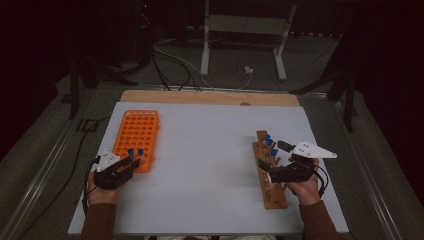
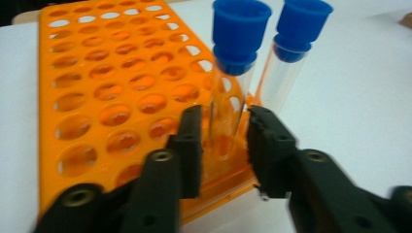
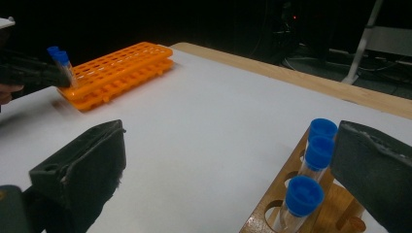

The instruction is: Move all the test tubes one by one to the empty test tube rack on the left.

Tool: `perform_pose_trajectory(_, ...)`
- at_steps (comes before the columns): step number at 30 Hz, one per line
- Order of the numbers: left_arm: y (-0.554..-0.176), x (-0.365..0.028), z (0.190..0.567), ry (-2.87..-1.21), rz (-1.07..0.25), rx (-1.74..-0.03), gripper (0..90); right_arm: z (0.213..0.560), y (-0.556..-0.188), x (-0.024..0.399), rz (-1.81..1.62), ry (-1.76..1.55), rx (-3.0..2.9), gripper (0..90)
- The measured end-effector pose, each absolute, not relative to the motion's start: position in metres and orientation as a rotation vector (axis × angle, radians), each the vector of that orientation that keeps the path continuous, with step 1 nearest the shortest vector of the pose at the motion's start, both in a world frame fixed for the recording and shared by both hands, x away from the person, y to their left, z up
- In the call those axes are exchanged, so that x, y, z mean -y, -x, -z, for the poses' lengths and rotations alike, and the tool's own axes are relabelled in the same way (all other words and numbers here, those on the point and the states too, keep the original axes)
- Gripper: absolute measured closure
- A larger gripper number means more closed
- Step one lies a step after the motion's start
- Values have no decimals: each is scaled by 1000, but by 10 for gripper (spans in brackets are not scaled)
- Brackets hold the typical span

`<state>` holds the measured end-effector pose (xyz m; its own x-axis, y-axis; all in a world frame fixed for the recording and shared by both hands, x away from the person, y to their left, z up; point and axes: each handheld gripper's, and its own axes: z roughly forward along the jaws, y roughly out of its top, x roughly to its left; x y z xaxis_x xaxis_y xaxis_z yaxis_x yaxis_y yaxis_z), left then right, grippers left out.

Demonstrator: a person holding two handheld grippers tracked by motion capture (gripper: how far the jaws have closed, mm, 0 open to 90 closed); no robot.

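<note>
My left gripper [image 2: 224, 128] [image 1: 132, 162] is at the near corner of the orange rack [image 2: 111, 82] [image 1: 136, 132]. Its jaws stand either side of a clear tube with a blue cap [image 2: 228, 97] that sits upright in a corner hole; thin gaps show at both pads. A second capped tube [image 2: 291, 63] stands just beyond it. My right gripper [image 3: 231, 141] [image 1: 274, 156] is wide open over the wooden rack [image 3: 265, 213] [image 1: 272, 192], which holds three blue-capped tubes [image 3: 318, 153]. Nothing is between its fingers.
A white sheet [image 1: 200, 165] covers the table, with a wooden edge [image 1: 210, 96] at the far side. Metal stand legs [image 1: 205, 50] and cables lie on the dark floor beyond. My left gripper [image 3: 29, 70] appears far off in the right gripper view.
</note>
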<state>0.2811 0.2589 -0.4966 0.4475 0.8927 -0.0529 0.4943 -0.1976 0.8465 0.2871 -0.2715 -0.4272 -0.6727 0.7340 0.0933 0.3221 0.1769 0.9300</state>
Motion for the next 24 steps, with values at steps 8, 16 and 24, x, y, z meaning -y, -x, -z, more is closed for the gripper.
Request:
perform_pose_trajectory(8,-275,-269,488,-1697,-523,-1187,536,427,-288,272,-1497,-1001,-2075,0)
perform_pose_trajectory(16,-261,-278,475,-1554,-531,-1122,462,428,-291,280,-1482,-1027,-2050,0)
perform_pose_trajectory(24,-258,-273,468,-1511,-598,-1168,315,441,-298,288,-1359,-1048,-2079,19)
